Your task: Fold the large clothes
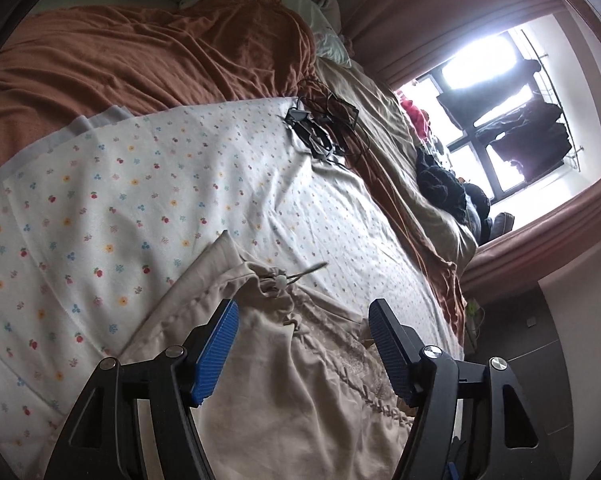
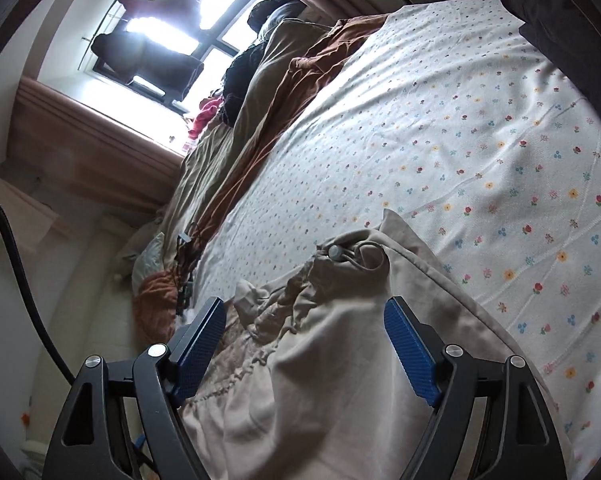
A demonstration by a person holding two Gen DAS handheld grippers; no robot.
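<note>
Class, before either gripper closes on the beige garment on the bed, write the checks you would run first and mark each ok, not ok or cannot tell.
1. Left gripper jaws open: ok.
2. Right gripper jaws open: ok.
3. Beige garment lies between both grippers' jaws: ok.
4. Garment spread flat: not ok, bunched at the drawstring toggle.
5. Black cables lie apart from the garment on the floral sheet: ok.
6. Whole garment outline visible: cannot tell.

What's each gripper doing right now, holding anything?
Left gripper: open, holding nothing, over the beige garment.
Right gripper: open, holding nothing, over the same garment.
</note>
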